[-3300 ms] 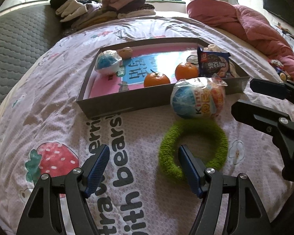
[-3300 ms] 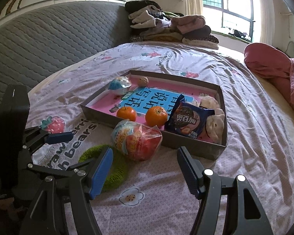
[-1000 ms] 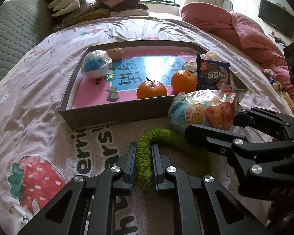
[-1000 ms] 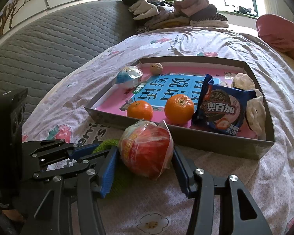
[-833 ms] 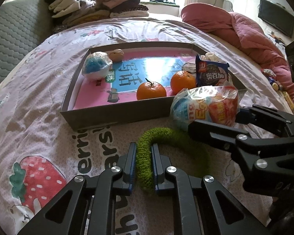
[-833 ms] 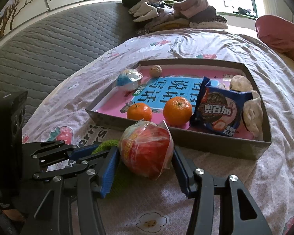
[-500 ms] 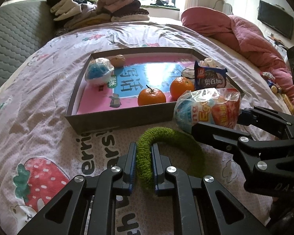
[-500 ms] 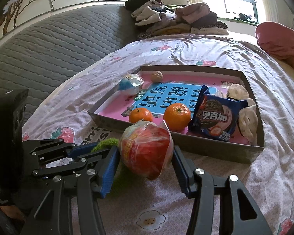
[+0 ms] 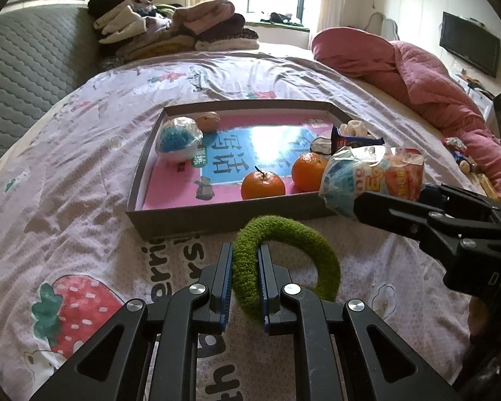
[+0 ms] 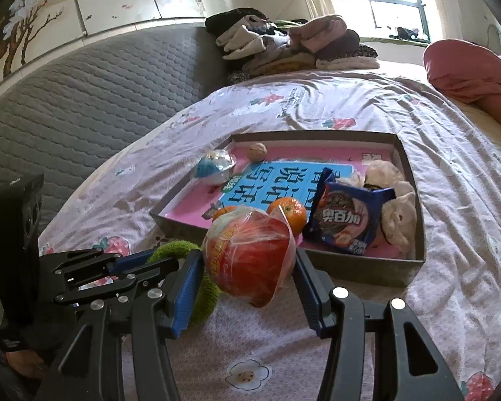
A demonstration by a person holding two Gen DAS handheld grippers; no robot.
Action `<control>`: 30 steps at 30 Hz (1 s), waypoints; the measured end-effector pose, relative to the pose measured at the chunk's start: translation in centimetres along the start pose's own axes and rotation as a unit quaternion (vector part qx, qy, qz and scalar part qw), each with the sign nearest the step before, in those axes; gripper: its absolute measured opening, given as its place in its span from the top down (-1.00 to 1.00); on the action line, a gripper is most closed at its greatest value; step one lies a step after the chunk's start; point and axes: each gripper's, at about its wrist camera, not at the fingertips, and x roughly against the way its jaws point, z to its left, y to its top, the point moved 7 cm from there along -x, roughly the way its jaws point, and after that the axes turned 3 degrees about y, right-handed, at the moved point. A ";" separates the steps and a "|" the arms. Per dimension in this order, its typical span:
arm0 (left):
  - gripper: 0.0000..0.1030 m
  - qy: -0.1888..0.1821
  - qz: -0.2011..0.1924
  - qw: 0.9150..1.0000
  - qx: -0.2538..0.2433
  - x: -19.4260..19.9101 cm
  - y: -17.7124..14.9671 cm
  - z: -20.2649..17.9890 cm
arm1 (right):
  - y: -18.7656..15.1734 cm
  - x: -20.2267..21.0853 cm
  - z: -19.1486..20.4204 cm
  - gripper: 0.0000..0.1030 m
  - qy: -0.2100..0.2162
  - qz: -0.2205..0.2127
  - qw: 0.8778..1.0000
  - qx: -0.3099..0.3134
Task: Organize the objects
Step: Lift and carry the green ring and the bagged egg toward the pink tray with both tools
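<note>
Left gripper (image 9: pixel 245 279) clamped tight on the near-left arc of a fuzzy green ring (image 9: pixel 284 260) — the ring stands up between the blue pads, just near of the box. Right gripper (image 10: pixel 248 267) closed on a plastic-wrapped toy ball (image 10: pixel 248 250), red side toward its camera, blue side showing in the left view; the ball sits at the near-right corner of the box, above the bedsheet (image 9: pixel 83 153). Shallow grey box (image 9: pixel 217 215) with pink floor lies mid-bed. Inside: two oranges (image 9: pixel 263 185) along the near wall, a blue-and-white wrapped ball (image 9: pixel 178 138) and a walnut (image 9: pixel 208 121) at far left, a blue snack packet (image 10: pixel 349 217) and a cream plush toy (image 10: pixel 395 207) at right. Folded clothes (image 9: pixel 170 33) piled at the far end — pink quilt (image 9: pixel 417 77) far right.
</note>
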 end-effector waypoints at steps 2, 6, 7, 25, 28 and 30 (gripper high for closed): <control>0.74 0.002 -0.001 1.000 0.000 0.1 0.0 0.0 | 0.2 0.2 -0.1 -0.05 -0.001 -0.004 1.000 -0.001; 0.74 0.001 -0.008 1.000 0.002 0.7 0.3 -0.2 | 0.4 0.7 -0.4 -0.05 -0.003 -0.012 1.000 -0.007; 0.74 -0.001 -0.010 1.000 0.003 0.9 0.4 -0.2 | 0.5 0.8 -0.5 -0.05 -0.003 -0.014 1.000 -0.008; 0.74 -0.001 -0.051 0.999 0.007 3.3 3.0 -0.1 | 1.6 2.2 -0.3 -0.05 -0.008 -0.037 0.999 0.002; 0.74 -0.001 -0.054 0.999 0.005 3.4 3.6 -0.1 | 1.8 2.4 -0.2 -0.05 -0.009 -0.041 0.999 0.004; 0.74 0.000 -0.059 0.998 0.005 3.5 4.2 0.1 | 2.0 2.6 -0.2 -0.05 -0.012 -0.045 0.999 0.007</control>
